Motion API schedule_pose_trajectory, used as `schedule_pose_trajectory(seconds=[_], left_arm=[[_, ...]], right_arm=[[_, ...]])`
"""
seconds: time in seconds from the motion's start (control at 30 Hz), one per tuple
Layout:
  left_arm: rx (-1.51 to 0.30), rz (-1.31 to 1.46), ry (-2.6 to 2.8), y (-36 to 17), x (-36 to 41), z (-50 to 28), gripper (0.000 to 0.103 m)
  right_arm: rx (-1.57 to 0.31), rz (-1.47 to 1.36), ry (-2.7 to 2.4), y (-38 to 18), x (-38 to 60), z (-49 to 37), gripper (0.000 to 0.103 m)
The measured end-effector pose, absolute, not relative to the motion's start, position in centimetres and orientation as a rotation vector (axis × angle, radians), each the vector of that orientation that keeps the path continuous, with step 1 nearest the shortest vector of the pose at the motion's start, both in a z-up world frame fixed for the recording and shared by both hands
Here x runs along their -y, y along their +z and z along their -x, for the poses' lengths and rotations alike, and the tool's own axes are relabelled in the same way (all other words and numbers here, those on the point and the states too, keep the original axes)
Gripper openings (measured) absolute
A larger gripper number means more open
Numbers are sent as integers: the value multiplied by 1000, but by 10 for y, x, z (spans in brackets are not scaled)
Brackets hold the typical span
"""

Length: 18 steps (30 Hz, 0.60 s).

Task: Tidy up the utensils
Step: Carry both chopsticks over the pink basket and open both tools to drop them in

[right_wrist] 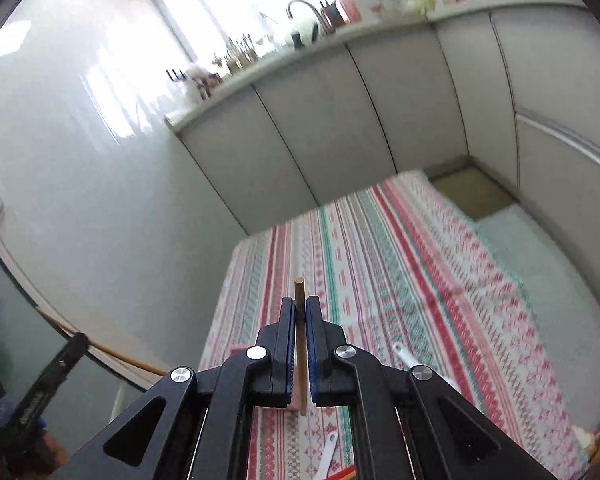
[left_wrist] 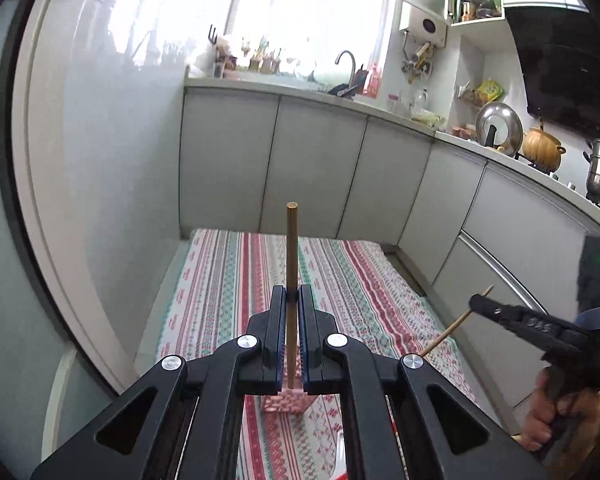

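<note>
My left gripper is shut on a wooden chopstick that sticks up past the fingertips, above a pink woven holder on the striped tablecloth. My right gripper is shut on a second wooden chopstick. In the left wrist view the right gripper shows at the right with its chopstick slanting down. In the right wrist view the left gripper shows at the lower left with its chopstick. White spoons lie on the cloth.
Grey kitchen cabinets stand behind the table, with a counter, sink tap and pots on top. A white wall is at the left. A red-tipped utensil lies at the bottom edge.
</note>
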<state>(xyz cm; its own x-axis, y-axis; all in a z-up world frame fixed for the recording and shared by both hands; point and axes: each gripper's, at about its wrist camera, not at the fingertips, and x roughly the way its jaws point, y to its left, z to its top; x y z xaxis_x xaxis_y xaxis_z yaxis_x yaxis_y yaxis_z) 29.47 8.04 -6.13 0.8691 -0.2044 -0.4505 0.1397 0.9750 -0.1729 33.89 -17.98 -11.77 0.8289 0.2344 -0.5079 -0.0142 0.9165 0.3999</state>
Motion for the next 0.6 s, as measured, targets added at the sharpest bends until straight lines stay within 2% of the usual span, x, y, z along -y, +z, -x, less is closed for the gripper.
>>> schedule_pose_trajectory(seconds=[0.2, 0.6], left_arm=[[-472, 90, -172, -69, -65, -313, 5], [-682, 41, -170, -140, -59, -376, 6]], right_arm=[[-520, -437, 159, -96, 192, -335, 5], [-483, -489, 238, -86, 188, -340, 5]])
